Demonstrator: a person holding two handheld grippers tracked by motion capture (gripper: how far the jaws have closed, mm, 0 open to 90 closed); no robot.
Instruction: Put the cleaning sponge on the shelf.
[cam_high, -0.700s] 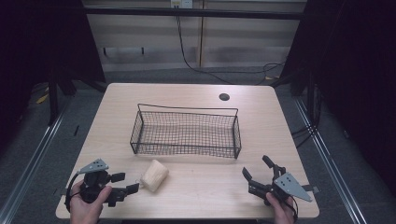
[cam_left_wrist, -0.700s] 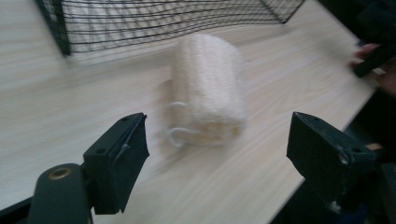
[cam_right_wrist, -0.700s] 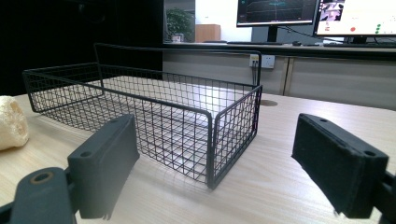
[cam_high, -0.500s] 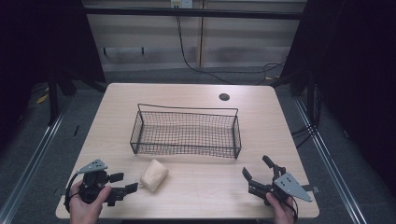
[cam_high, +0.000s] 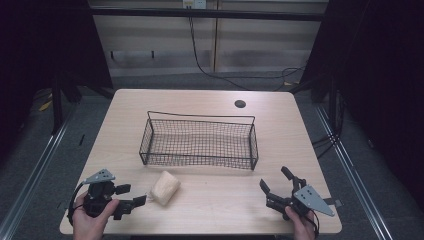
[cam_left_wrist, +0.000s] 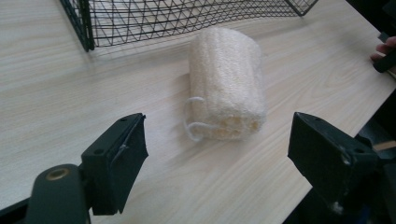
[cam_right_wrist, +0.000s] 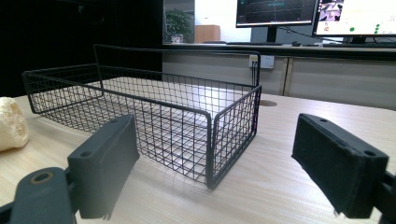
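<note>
One loofah sponge (cam_high: 165, 187) is seen on the wooden table (cam_high: 210, 205), lying on its side just in front of the one black wire basket (cam_high: 199, 141) and apart from it. Two grippers are held at the table's near edge. The left gripper (cam_high: 131, 196) is held with its jaws spread wide, pointed at the loofah sponge from just beside it, without touching. The right gripper (cam_high: 276, 181) is also held wide apart, well away from the sponge, aimed toward the basket's near corner. The sponge is shaped as a short, pale cream cylinder with a coarse, fibrous surface; a thin white cord loop (cam_left_wrist: 194, 126) is attached at the end nearest the left gripper.
</note>
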